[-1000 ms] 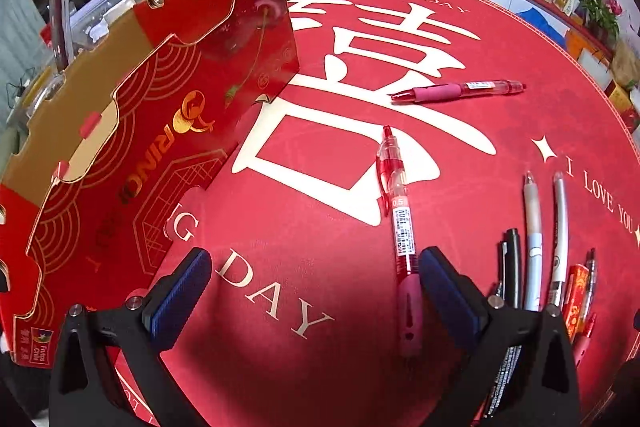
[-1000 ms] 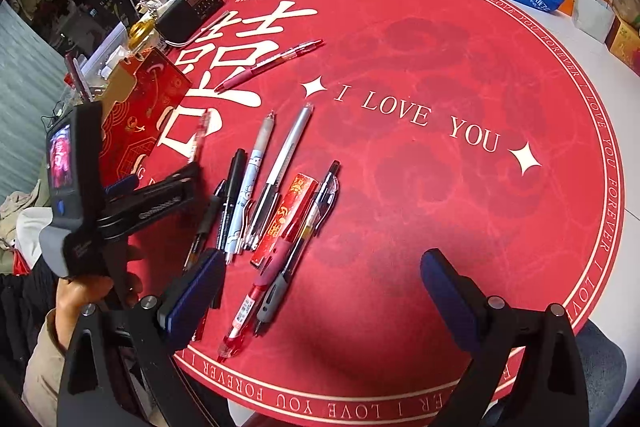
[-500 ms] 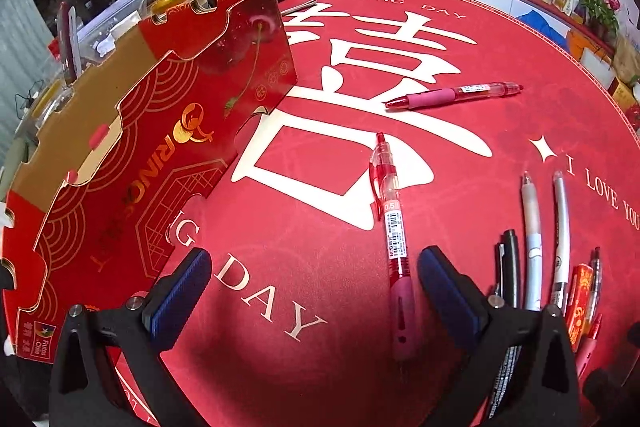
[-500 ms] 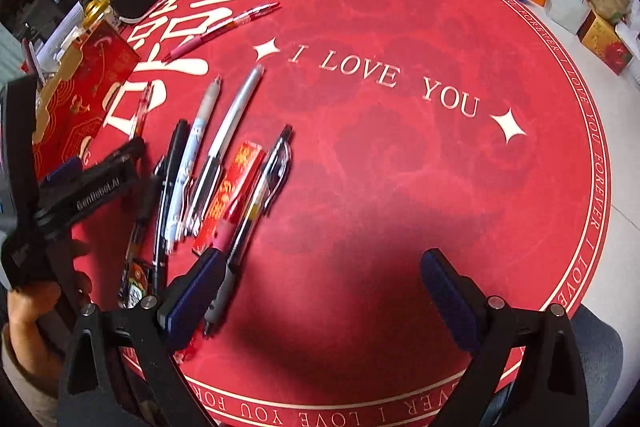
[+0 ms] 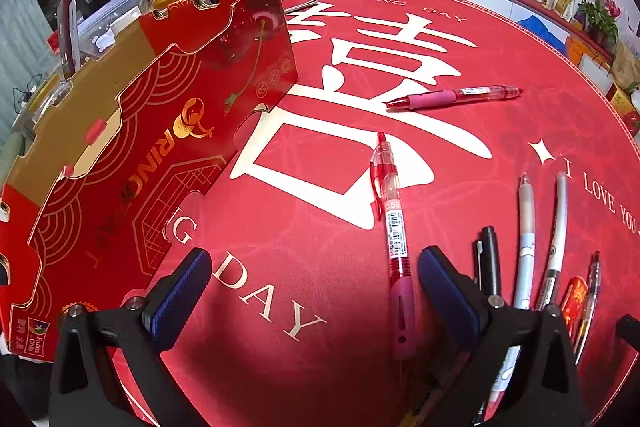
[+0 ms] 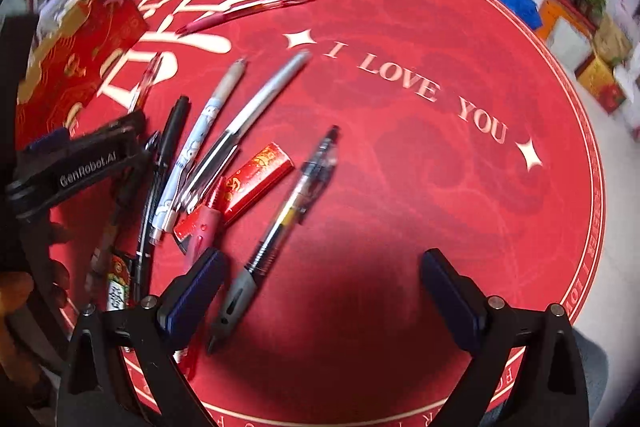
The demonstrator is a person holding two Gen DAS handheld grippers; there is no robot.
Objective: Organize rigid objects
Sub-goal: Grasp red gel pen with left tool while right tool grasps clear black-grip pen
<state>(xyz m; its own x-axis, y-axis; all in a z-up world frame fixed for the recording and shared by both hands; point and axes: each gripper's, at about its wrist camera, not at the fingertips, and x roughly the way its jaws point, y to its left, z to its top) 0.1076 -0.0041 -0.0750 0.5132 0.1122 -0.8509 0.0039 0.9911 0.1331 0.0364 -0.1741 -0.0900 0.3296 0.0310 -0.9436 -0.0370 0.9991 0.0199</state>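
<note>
Jaws spread and empty on both: left gripper [image 5: 314, 285] straddles the red pen [image 5: 392, 227] marked "0.5"; right gripper [image 6: 322, 287] hovers by a grey-grip pen [image 6: 276, 239]. Pens lie loose across the counter's red mat [image 6: 420, 187]; sorting looks barely begun. Readable: "I LOVE YOU", "WEDDING DAY", "GenRobot.AI".

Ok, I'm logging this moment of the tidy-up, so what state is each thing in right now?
Left gripper: open, holding nothing.
Right gripper: open, holding nothing.
Red pen: lying flat, alone, pink grip between the left fingers.
Pink-grip pen: lying flat, apart from the rest.
Clear pen: lying flat, grey grip by the right gripper's left finger.
Red box: open-topped, no pens visible inside.
Pen pile: loose, overlapping.
</note>
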